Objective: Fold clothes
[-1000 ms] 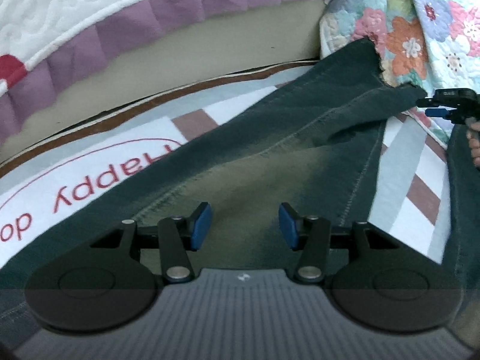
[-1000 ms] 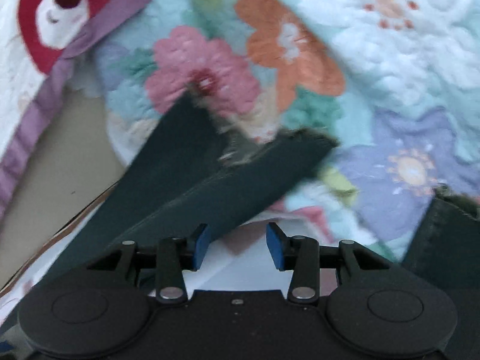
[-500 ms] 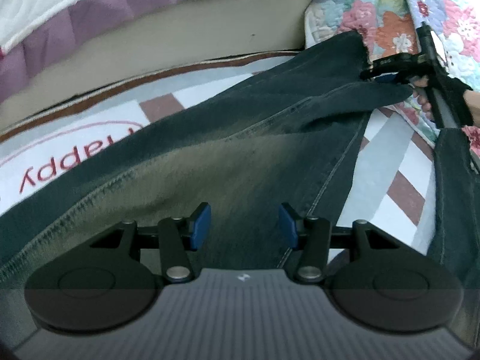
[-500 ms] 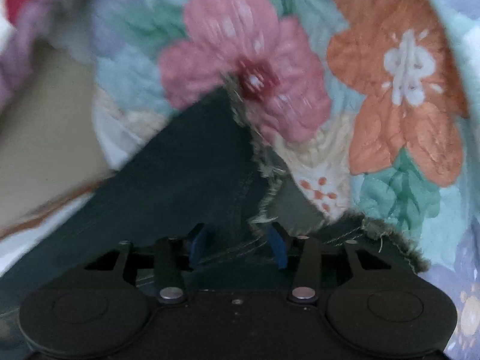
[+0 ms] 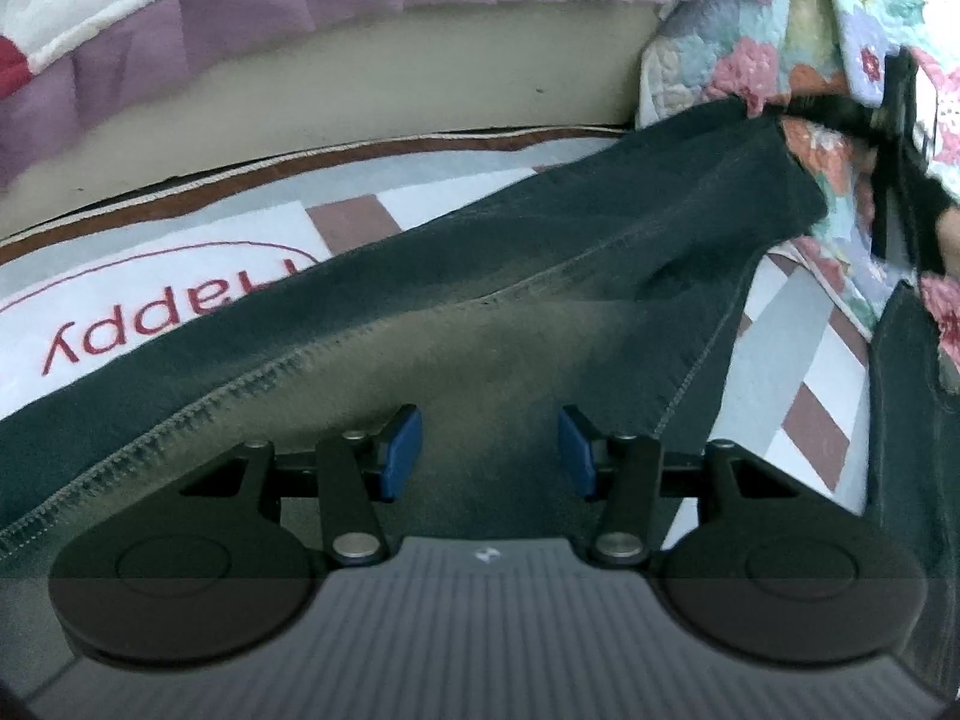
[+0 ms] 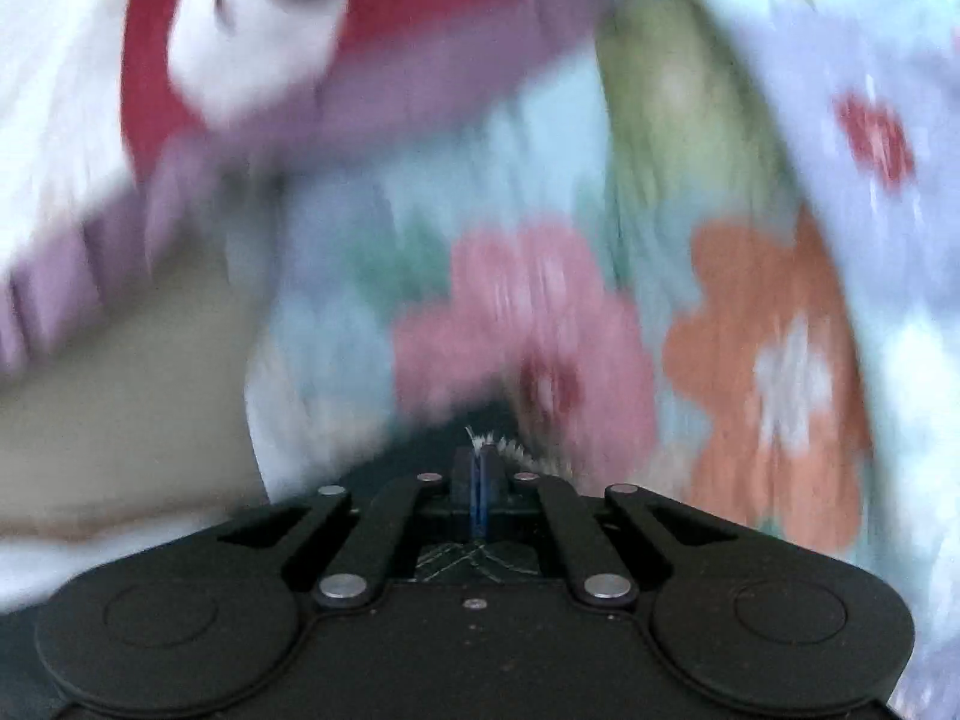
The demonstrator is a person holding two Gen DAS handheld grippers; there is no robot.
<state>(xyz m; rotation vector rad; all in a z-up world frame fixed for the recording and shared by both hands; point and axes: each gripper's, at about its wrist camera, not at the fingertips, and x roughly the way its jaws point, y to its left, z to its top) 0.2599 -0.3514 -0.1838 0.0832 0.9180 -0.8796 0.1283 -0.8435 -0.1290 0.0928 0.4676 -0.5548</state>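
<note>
Striped bedding point(image 5: 774, 324) with a white patch lettered "Happy" point(image 5: 168, 312) fills the left wrist view, and a purple-frilled quilt point(image 5: 300, 6) runs along the top above a beige wall point(image 5: 420, 84). Across the bedding lie the jeans point(image 5: 540, 276), dark denim with a faded olive patch, one leg stretching up to the right toward a floral quilt point(image 5: 750, 54). Left gripper point(image 5: 489, 450) hangs just over the faded patch, blue pads parted, nothing between them, gripping nothing. Whether the pads touch the cloth, I can't tell. Off at the far right, the right gripper point(image 5: 786, 105) has the leg's cuff at the floral quilt, a hand point(image 5: 948, 234) behind it. A second stretch of denim point(image 5: 906, 438) runs down the right edge.

Over to the right wrist view, and it's all blur! Floral quilt point(image 6: 540, 312) smears across the frame, pink and orange flowers, with a red and white patch point(image 6: 240, 54) upper left. Right gripper point(image 6: 478, 474) is clamped tight, pads pressed together, and frayed white threads of the jeans point(image 6: 420, 450) hem poke out from between the tips. Dark denim shows just past the fingers.
</note>
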